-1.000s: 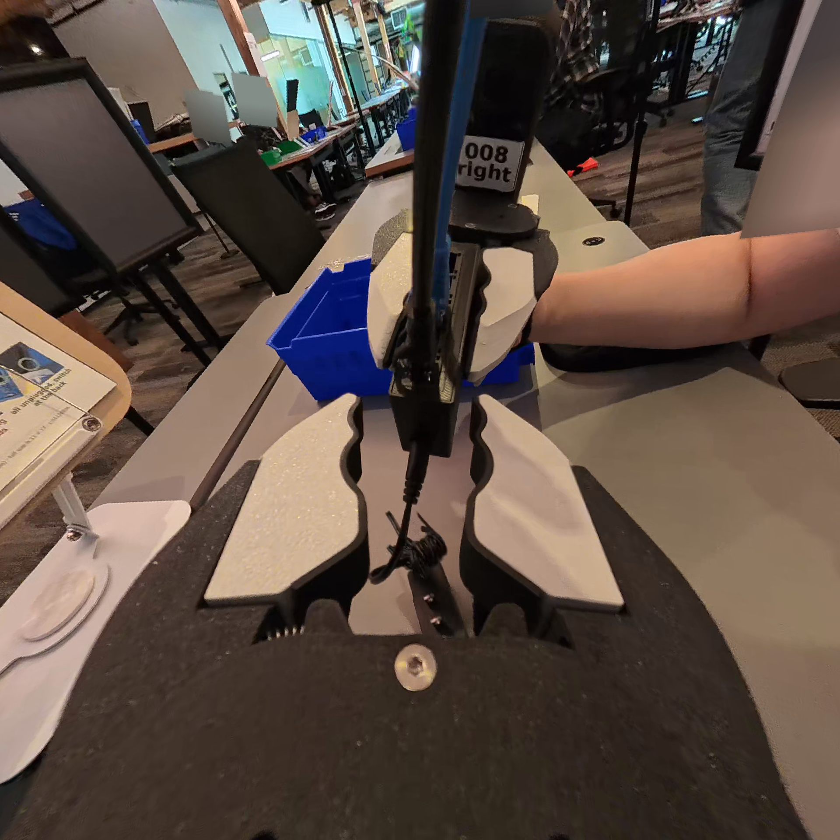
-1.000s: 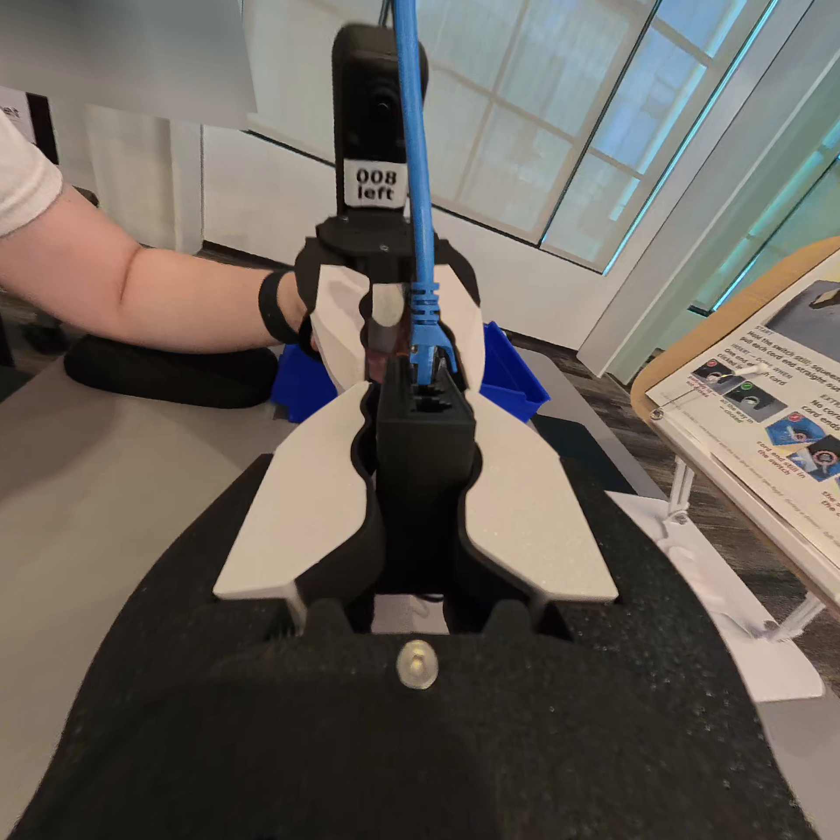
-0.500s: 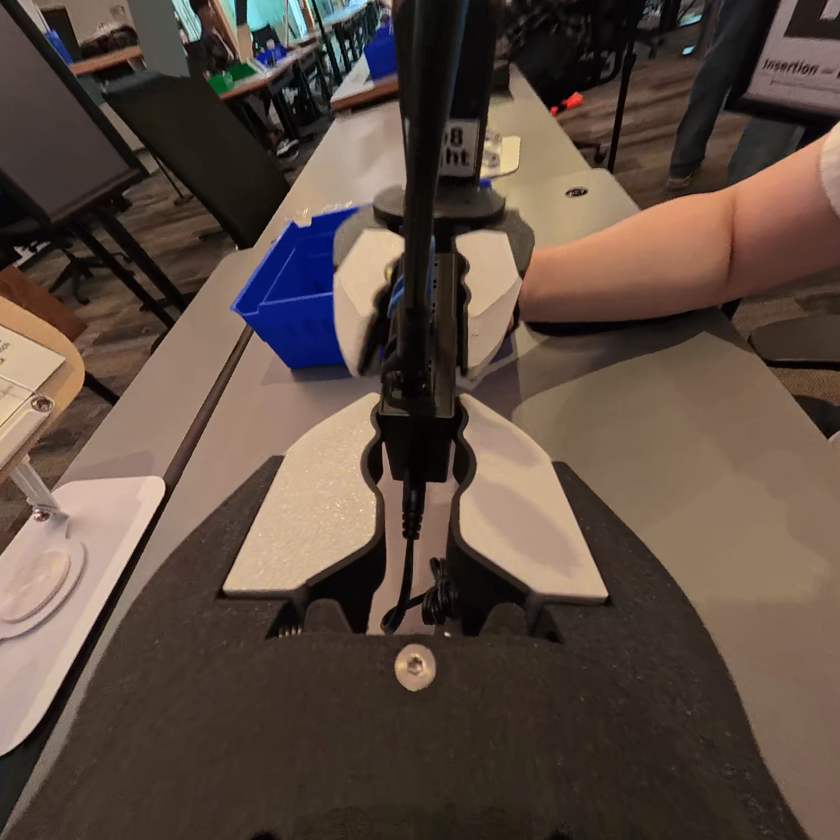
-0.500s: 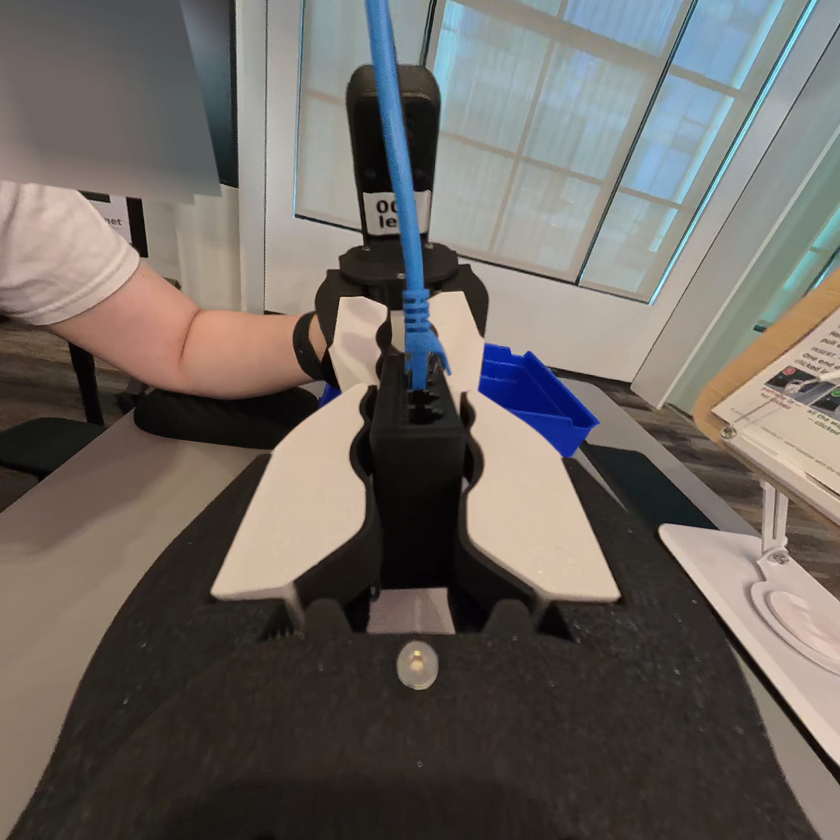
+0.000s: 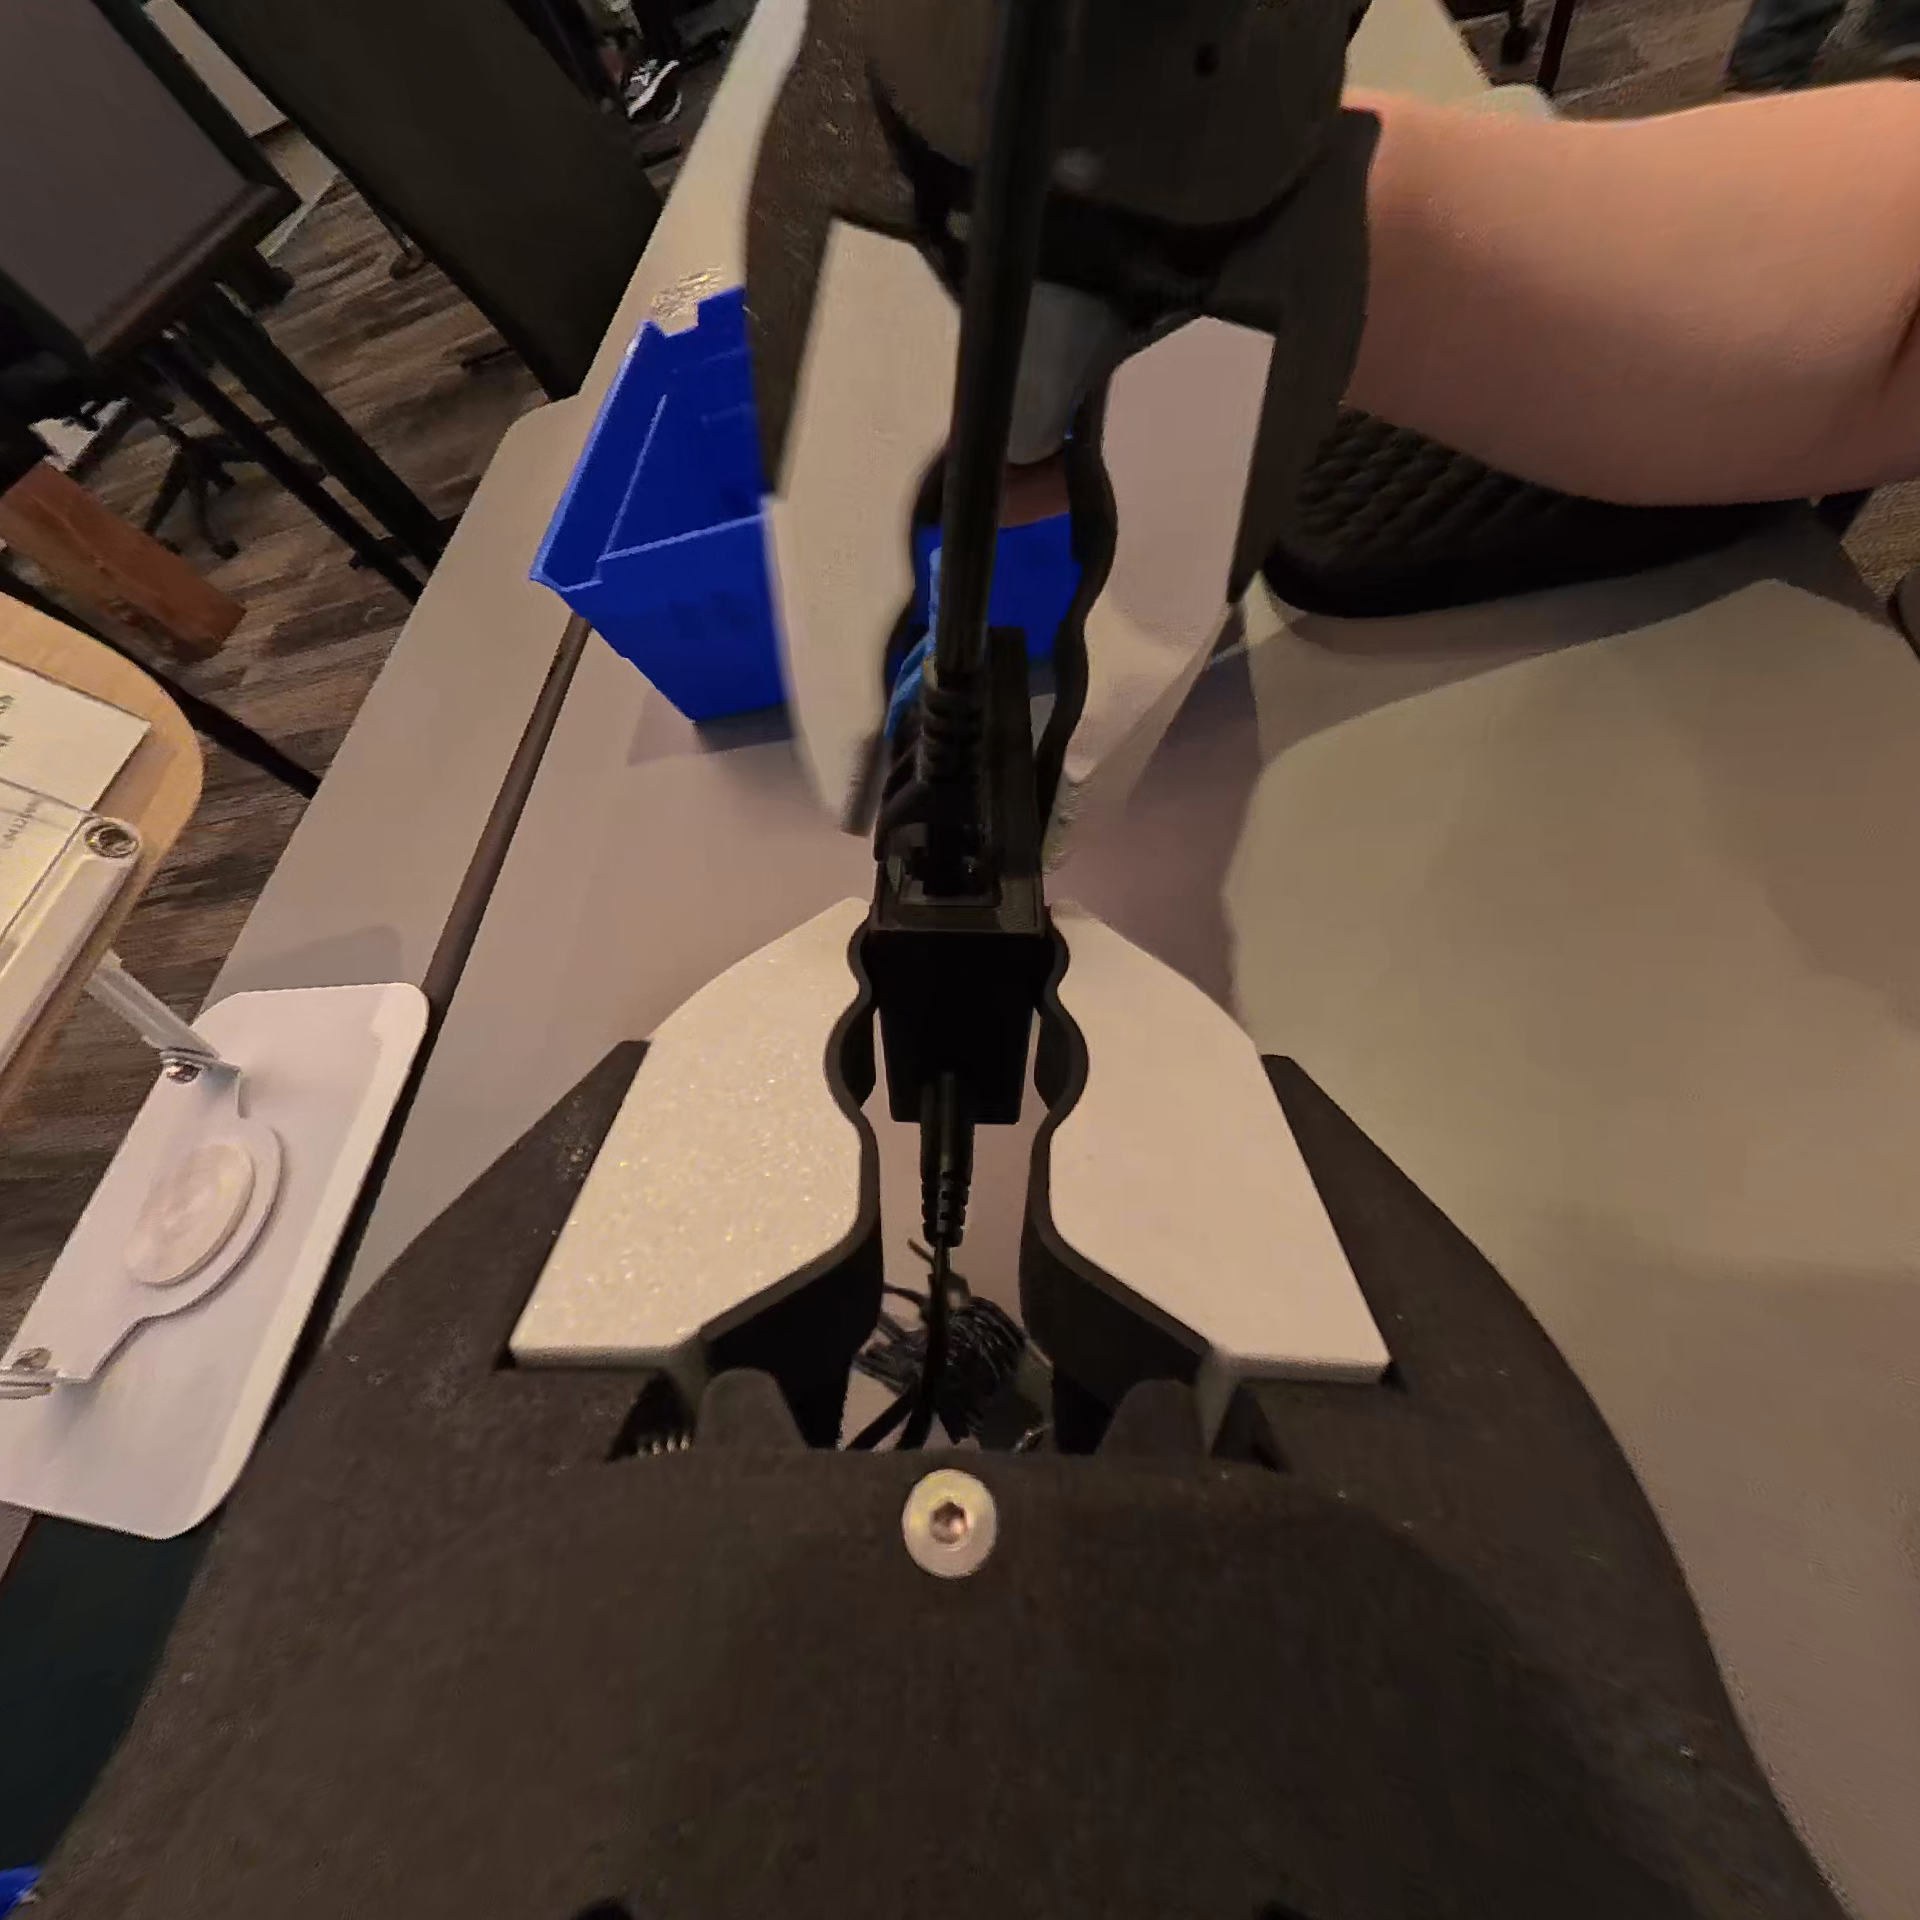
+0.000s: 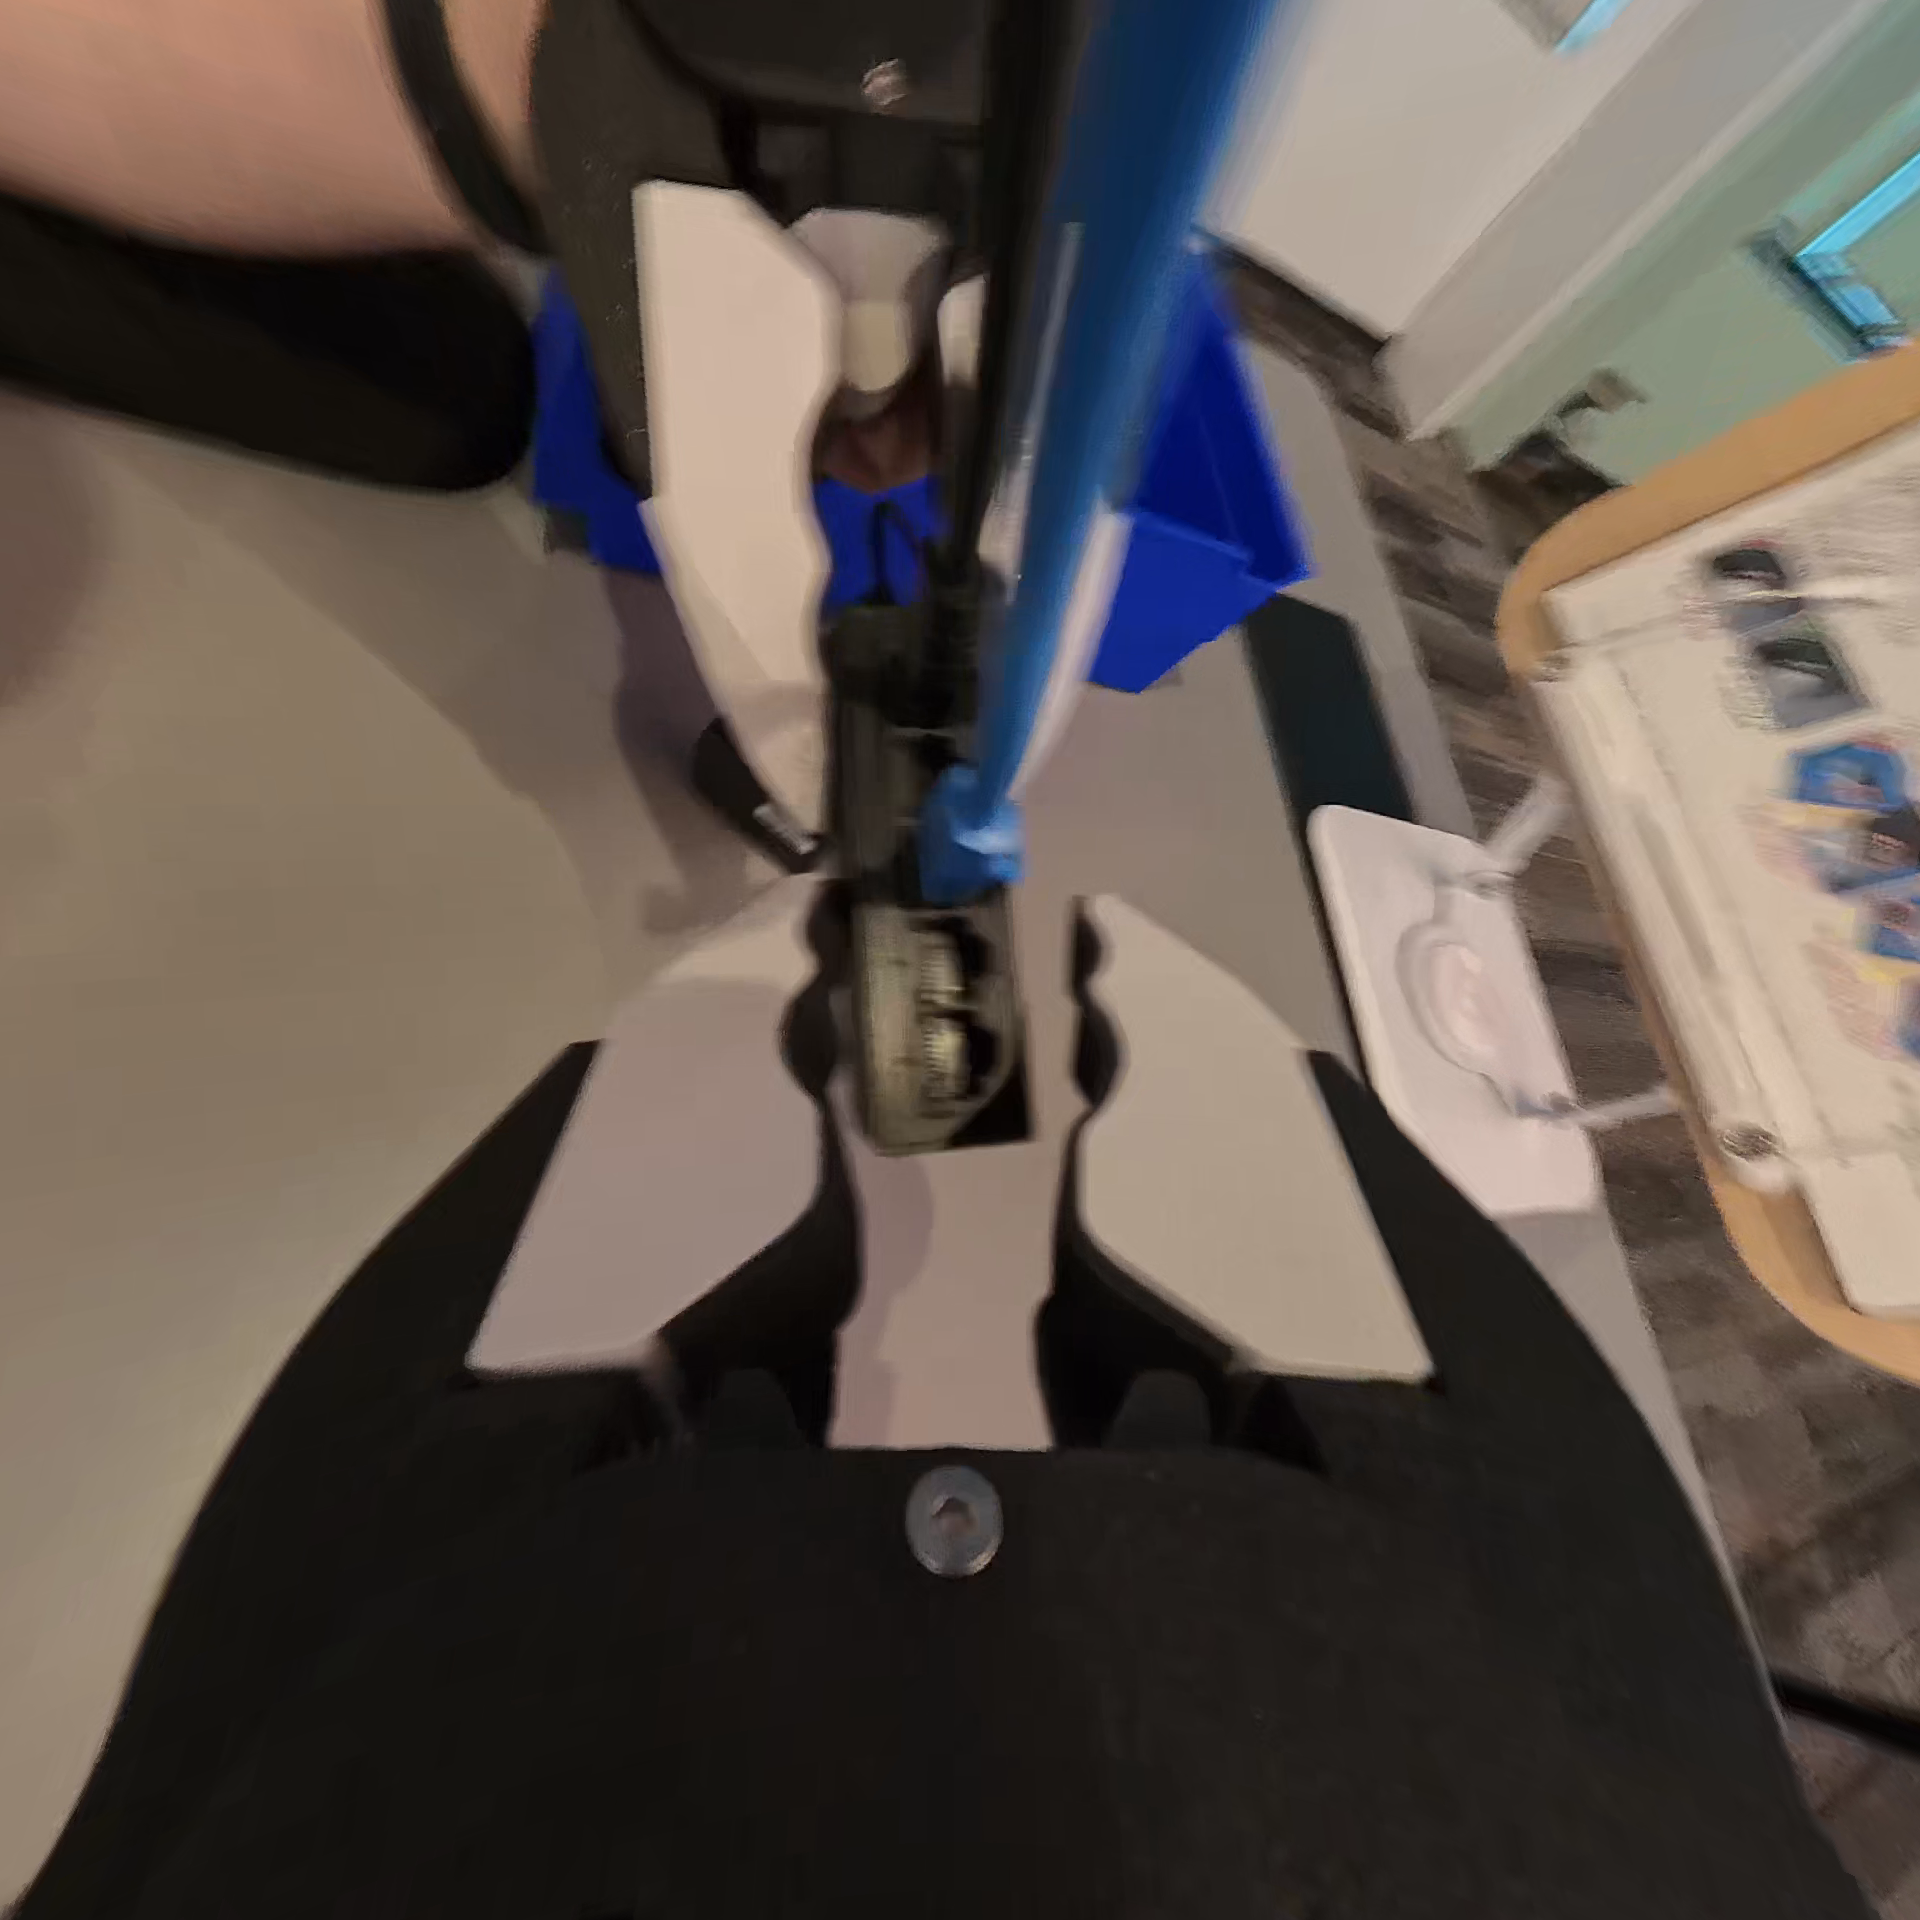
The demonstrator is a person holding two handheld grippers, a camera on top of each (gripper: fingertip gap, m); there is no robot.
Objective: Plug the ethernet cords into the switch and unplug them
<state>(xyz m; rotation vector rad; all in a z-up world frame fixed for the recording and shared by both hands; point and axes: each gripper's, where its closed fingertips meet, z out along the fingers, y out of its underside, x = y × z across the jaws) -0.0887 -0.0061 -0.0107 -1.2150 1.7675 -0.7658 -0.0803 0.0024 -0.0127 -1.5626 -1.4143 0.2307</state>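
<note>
Since the earlier frames the right tongs (image 6: 940,997) have been spread apart, so the small black boxy plastic ethernet switch (image 5: 958,1023) is no longer squeezed at that end; a gap can be seen beside the right pad (image 6: 1174,1049), while contact on the other side can't be told through the blur. The left tongs (image 5: 956,935) have been narrowed and are now clamped on the switch's other end, both pads pressed against its flat sides. So the switch looks like it's been handed over, probably so the right tongs can be freed for the cords. It's held just above the grey tabletop (image 5: 1507,935), long axis running from one pair of tongs straight to the other, port face turned up. A thin black round ethernet cord (image 5: 977,436) is plugged in nearest the left tongs, and a blue ethernet cord (image 6: 1091,436) farther along, both rising upward. A blue plastic bin (image 5: 675,582) sits beyond the fingertips.
</note>
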